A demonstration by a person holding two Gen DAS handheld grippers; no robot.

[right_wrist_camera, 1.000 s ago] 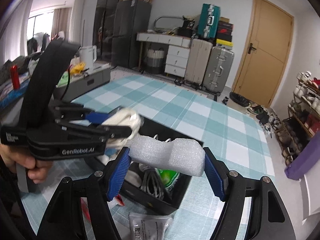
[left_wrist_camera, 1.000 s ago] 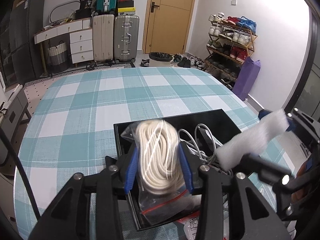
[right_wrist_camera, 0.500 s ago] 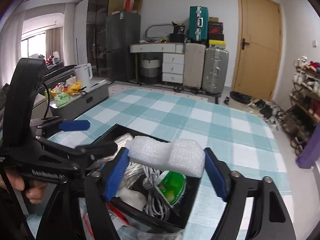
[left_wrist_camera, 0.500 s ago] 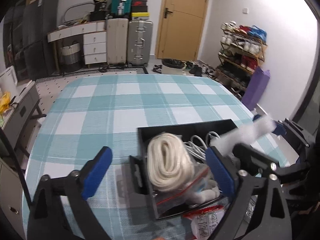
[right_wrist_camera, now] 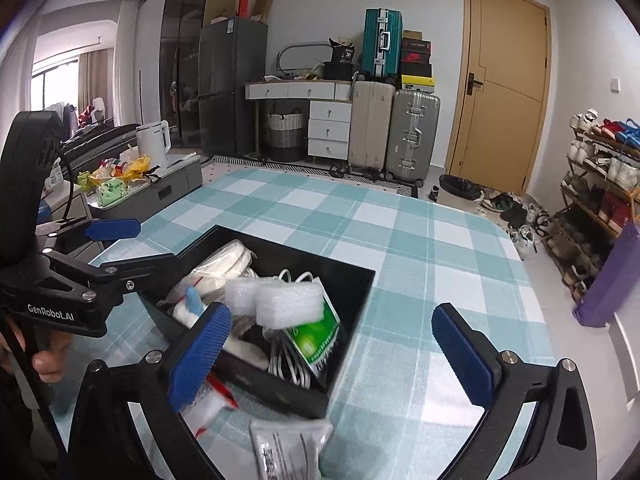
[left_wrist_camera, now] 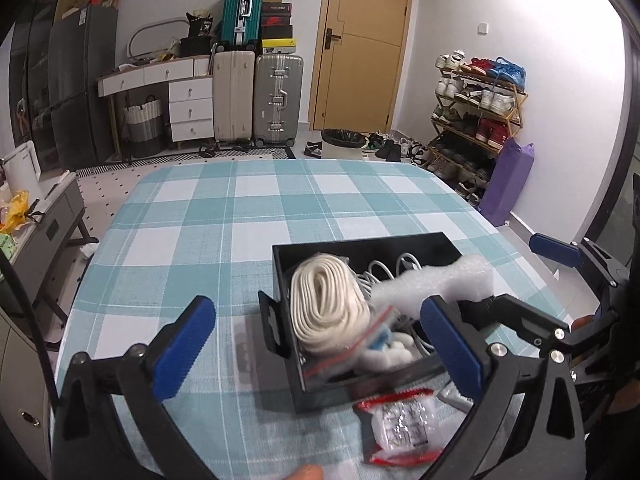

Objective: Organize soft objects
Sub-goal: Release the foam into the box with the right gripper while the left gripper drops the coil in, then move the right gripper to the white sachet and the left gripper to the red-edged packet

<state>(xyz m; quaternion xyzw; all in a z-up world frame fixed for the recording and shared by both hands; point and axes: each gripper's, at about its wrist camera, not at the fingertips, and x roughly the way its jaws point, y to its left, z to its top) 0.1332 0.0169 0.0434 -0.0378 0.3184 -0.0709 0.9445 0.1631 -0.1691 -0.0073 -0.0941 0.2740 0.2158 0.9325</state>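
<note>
A black box (left_wrist_camera: 360, 246) stands on the teal checked tablecloth (left_wrist_camera: 240, 216). A bagged coil of white rope (left_wrist_camera: 328, 312) lies inside it, beside white cables (left_wrist_camera: 384, 270) and a white foam block (left_wrist_camera: 436, 284). My left gripper (left_wrist_camera: 320, 344) hangs just before the box with its jaws opening wide, touching nothing. In the right wrist view the foam block (right_wrist_camera: 288, 300) rests on a green packet (right_wrist_camera: 316, 336) in the box (right_wrist_camera: 304, 251). My right gripper (right_wrist_camera: 332, 354) is also opening, clear of the foam. The left gripper (right_wrist_camera: 156, 242) shows at the left.
A red-edged clear packet (left_wrist_camera: 400, 428) and a grey sachet (right_wrist_camera: 288, 452) lie on the cloth in front of the box. Past the table's far edge stand suitcases (left_wrist_camera: 256, 100), a shoe rack (left_wrist_camera: 476, 120) and a low grey cabinet (right_wrist_camera: 160, 192).
Both grippers have opened. The rope bag left the left jaws and lies in the box; the foam left the right jaws and lies on the green packet. The left gripper drew back.
</note>
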